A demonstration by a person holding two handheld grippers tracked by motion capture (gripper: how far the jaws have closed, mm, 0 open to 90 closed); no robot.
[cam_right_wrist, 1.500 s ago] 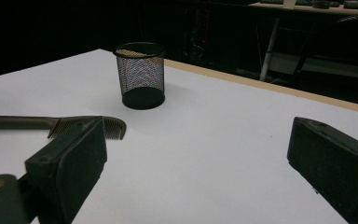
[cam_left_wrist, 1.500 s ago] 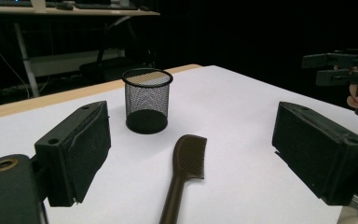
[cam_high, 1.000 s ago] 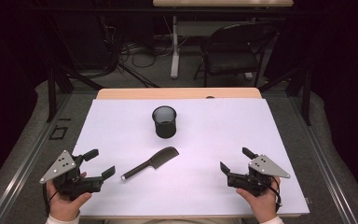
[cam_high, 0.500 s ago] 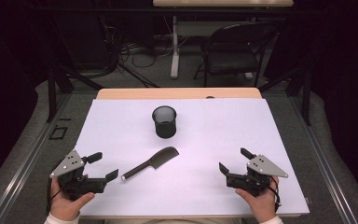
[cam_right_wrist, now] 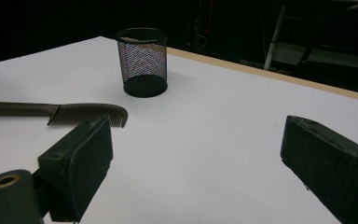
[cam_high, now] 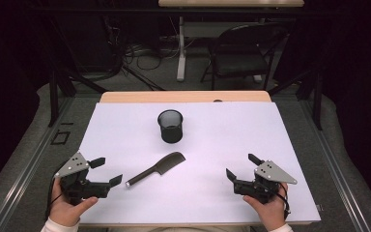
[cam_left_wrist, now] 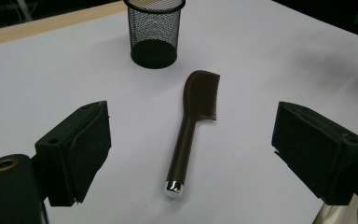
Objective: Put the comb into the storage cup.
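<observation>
A dark brown comb (cam_high: 155, 169) lies flat on the white table sheet (cam_high: 212, 145), its handle's silver end toward my left gripper (cam_high: 107, 171). That gripper is open and empty, a short way left of the handle tip. In the left gripper view the comb (cam_left_wrist: 191, 121) lies lengthwise ahead between the spread jaws of the left gripper (cam_left_wrist: 193, 135). A black mesh cup (cam_high: 170, 125) stands upright beyond the comb. My right gripper (cam_high: 241, 166) rests at the front right, open and empty, with the comb (cam_right_wrist: 60, 111) and the cup (cam_right_wrist: 143, 60) off to its left.
The table's wooden far edge (cam_high: 183, 96) shows behind the sheet. Past it stand a dark chair (cam_high: 241, 58) and a white desk leg (cam_high: 181, 48) among floor cables. Bare white sheet lies between my two grippers.
My left gripper has edged slightly right toward the comb's handle end. The right gripper, comb and cup have stayed put.
</observation>
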